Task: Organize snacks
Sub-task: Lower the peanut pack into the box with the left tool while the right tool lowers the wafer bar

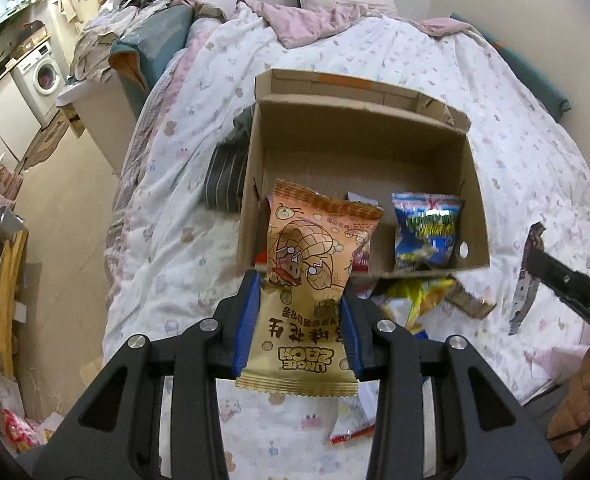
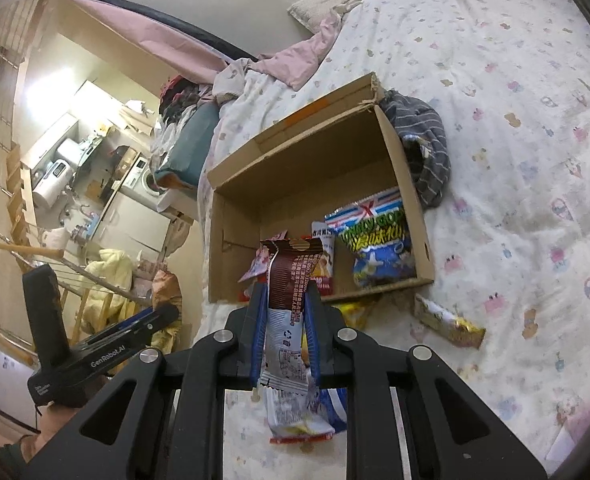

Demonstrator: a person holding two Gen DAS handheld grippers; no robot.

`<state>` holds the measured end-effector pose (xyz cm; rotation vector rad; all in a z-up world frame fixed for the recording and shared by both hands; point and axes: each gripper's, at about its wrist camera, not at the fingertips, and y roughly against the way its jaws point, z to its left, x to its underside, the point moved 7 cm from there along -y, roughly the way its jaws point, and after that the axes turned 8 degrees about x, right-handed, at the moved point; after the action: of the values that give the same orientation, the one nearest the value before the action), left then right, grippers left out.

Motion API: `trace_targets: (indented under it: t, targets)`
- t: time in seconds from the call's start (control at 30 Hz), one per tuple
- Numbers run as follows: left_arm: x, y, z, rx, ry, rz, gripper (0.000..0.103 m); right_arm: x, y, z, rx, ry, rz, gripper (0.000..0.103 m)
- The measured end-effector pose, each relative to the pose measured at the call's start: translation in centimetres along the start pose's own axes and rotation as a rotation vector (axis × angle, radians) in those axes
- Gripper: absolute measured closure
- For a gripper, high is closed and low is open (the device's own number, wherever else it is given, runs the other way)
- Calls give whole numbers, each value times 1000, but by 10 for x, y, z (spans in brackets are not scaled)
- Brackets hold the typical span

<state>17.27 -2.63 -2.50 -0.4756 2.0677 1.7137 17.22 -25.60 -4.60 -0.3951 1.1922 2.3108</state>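
Snacks everywhere on this quilted bed [image 1: 183,208], and both grippers are loaded! The left gripper [image 1: 301,312] is clamped on a crinkly orange peanut packet [image 1: 315,276], which blocks the near-left corner of the cardboard box [image 1: 359,128] ahead. The right gripper [image 2: 285,320] pinches a slim brown wrapper [image 2: 291,280], its lower end dangling behind the fingers. Inside the box, against the near wall, a glossy blue bag [image 1: 427,236] stands, and a red-and-white pack [image 2: 323,264] peeks out, half covered. A gold bar [image 2: 451,322] and a yellow bag [image 1: 415,300] lie just outside, the bag partly hidden. Striped grey fabric [image 2: 427,148] slumps against the box's side.
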Motion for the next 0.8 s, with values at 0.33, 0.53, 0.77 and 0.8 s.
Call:
trace_targets:
  t: [0.33,0.53,0.77,0.8]
  targets:
    - [-45,-25,1,44,-16,-18,70,-23,-31,18,36,15,2,84]
    - [-75,-41,0,59,-9,-58,70,-44,-44,36,35,-4,15,84]
    - [-78,-61,14,75,-2,-56,69,-63,-75,37,122,101,-5,84]
    - [-77,-61,17,69,-7,-61,69,-61,-79,34,126,109,-3,84]
